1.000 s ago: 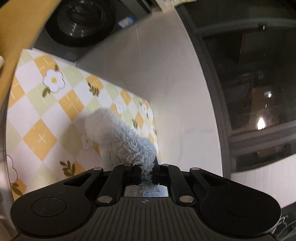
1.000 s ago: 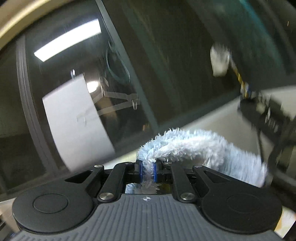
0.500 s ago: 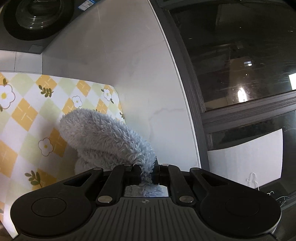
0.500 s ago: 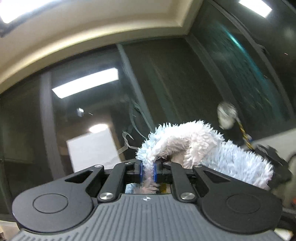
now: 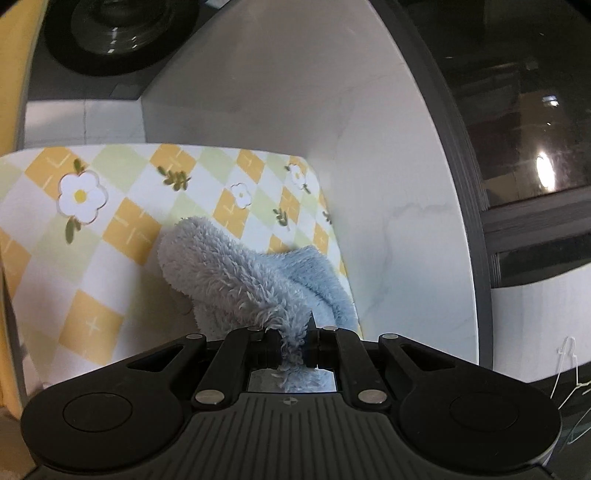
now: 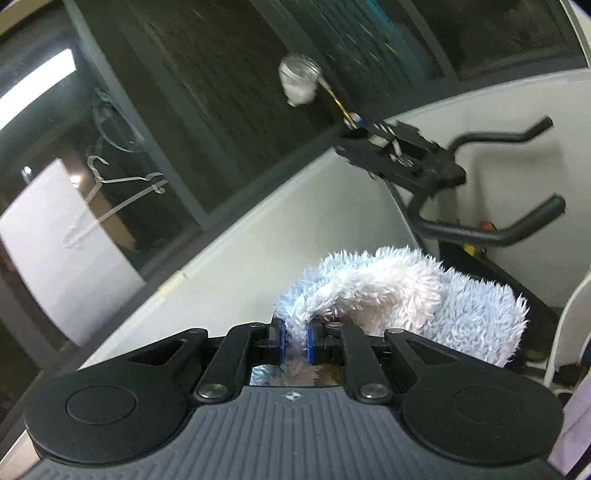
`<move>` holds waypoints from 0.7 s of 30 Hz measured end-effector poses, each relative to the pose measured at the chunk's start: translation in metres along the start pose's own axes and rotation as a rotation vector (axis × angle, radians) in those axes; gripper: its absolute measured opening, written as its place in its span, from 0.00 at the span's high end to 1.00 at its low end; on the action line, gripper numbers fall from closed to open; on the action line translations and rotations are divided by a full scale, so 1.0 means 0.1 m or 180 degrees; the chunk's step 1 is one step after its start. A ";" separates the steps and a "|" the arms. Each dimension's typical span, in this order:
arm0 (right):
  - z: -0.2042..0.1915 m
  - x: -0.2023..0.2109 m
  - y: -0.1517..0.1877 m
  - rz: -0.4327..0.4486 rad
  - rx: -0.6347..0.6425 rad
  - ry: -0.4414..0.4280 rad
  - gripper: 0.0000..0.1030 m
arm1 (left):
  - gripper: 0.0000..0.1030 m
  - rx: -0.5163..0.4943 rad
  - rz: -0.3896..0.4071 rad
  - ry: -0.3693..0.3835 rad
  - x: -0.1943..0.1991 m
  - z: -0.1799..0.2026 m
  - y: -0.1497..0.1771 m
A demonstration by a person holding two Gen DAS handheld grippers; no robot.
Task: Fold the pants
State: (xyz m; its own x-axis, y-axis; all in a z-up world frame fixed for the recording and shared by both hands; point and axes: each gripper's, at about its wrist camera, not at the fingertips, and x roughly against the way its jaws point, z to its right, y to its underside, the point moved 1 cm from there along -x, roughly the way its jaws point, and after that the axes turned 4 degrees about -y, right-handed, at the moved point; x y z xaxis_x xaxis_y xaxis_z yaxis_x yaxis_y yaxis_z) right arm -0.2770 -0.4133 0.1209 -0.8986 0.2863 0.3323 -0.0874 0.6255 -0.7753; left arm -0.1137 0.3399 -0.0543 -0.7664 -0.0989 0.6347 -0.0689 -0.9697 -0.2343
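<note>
The pants are fluffy pale blue fleece point(image 5: 236, 273). In the left wrist view they hang in a fold from my left gripper point(image 5: 293, 345), which is shut on their edge, above the table's checked yellow, green and white flowered cloth point(image 5: 110, 229). In the right wrist view another part of the pants point(image 6: 399, 295), blue outside and whitish inside, bunches in front of my right gripper point(image 6: 294, 343), whose blue pads are shut on it. That gripper is held up in the air, facing a dark window.
The table's right edge point(image 5: 332, 236) meets a white floor. A washing machine point(image 5: 110, 33) stands beyond the table. The right wrist view shows a dark window point(image 6: 221, 92) with white hangers point(image 6: 122, 188) and an exercise machine with black handlebars point(image 6: 480, 206).
The left gripper swung over the table, and a second blue layer of the pants now shows beside the fold. The right gripper tipped up toward the ceiling, then came down and rolled; the exercise machine is now in view.
</note>
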 end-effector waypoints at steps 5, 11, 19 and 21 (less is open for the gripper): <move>0.18 -0.49 0.01 -0.0106 -0.0037 0.0024 0.90 | 0.91 -0.0173 0.0138 0.0109 -0.03 0.23 0.02; 0.30 -1.13 -0.08 -0.0221 -0.0071 0.0027 0.90 | 0.91 -0.0194 0.0302 0.0137 -0.06 0.55 0.15; 0.31 -2.24 -0.29 -0.0444 0.0177 -0.0052 0.90 | 0.91 -0.0324 0.0480 0.0049 -0.40 1.19 0.44; 0.29 -2.53 -0.34 -0.0513 0.0198 -0.0091 0.90 | 0.91 -0.0345 0.0520 0.0011 -0.52 1.34 0.52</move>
State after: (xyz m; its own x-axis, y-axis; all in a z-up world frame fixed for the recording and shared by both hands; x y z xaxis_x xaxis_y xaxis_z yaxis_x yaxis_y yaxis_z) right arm -0.0592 -0.5277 0.0480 -0.8826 0.1646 0.4404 -0.2571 0.6153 -0.7452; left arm 0.0084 0.2648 -0.0008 -0.7751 -0.2520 0.5794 -0.0117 -0.9111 -0.4119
